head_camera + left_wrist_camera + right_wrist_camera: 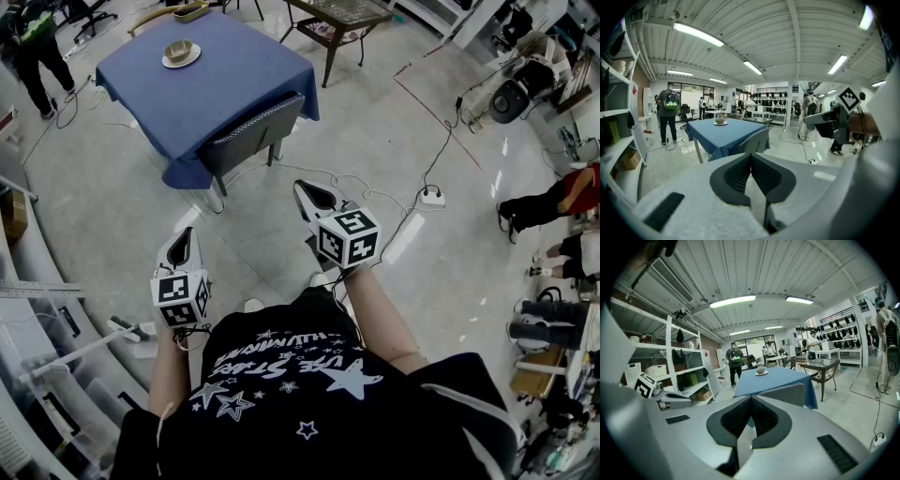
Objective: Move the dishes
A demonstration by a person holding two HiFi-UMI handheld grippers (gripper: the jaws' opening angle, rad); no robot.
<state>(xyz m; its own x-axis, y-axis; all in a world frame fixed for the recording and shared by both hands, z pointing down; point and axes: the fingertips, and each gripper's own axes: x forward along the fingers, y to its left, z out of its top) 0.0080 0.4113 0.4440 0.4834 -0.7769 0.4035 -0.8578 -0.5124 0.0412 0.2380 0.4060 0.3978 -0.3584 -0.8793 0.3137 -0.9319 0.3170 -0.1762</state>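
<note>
Bowl on its plate on the far blue surface, both grippers empty and well short of it.
The bowl [178,48] sits upright, mouth up, on a round plate [182,60] near the far left corner of the blue-clothed surface [234,70]; being round, neither has a long axis. A grey chair [251,134] is tucked in at the near edge. Both forearms reach forward from the body over the floor, the grippers tipped slightly down toward the surface. The left gripper [184,240] has its jaws pressed together on nothing; the right gripper [307,194], held further forward, is closed and empty too. Each carries a cube with black-and-white square markers. The person's black shirt [309,394] bears white stars and lettering I cannot read reliably.
</note>
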